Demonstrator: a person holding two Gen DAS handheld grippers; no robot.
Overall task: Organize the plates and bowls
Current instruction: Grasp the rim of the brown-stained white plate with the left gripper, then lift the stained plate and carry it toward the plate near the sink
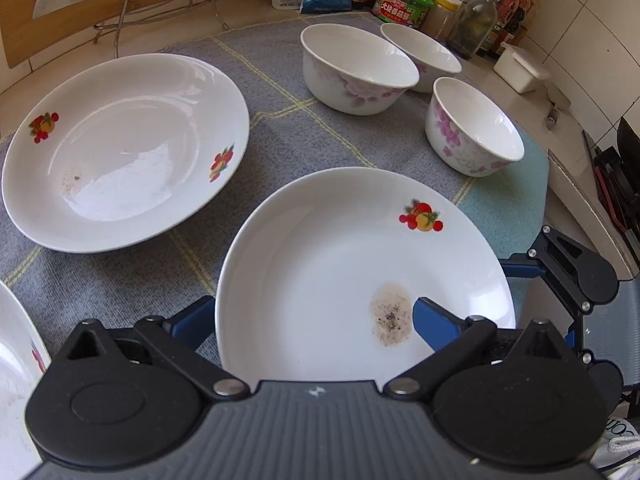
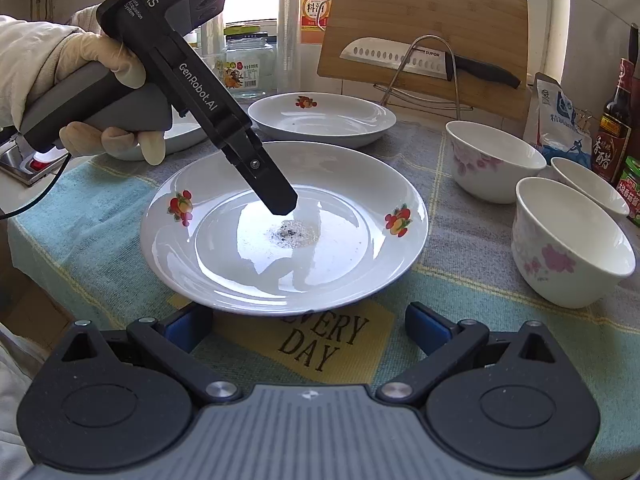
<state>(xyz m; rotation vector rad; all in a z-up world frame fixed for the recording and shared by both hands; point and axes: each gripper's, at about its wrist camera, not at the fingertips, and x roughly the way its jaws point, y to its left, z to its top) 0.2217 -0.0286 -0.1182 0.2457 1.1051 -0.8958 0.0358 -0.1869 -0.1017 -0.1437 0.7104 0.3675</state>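
A white plate with fruit motifs and a stain (image 1: pixel 340 264) (image 2: pixel 288 236) lies on the checked cloth. My left gripper (image 1: pixel 316 320) (image 2: pixel 276 196) straddles its near rim, jaws wide open, one blue finger (image 1: pixel 436 320) over the plate. A second fruit plate (image 1: pixel 124 148) (image 2: pixel 320 118) lies beyond. A third plate (image 1: pixel 16 360) shows at the left edge. Three white bowls with pink flowers (image 1: pixel 356 68) (image 1: pixel 420 56) (image 1: pixel 472 124) (image 2: pixel 492 160) (image 2: pixel 568 240) stand to the right. My right gripper (image 2: pixel 308 328) is open and empty at the plate's near edge.
A cutting board with a knife on a wire rack (image 2: pixel 424 52) stands at the back. Sauce bottles, jars and a bag (image 1: pixel 404 2) (image 2: pixel 560 116) line the wall. A white lidded box (image 1: pixel 520 68) sits by the tiled wall. The counter edge (image 1: pixel 580 184) runs at right.
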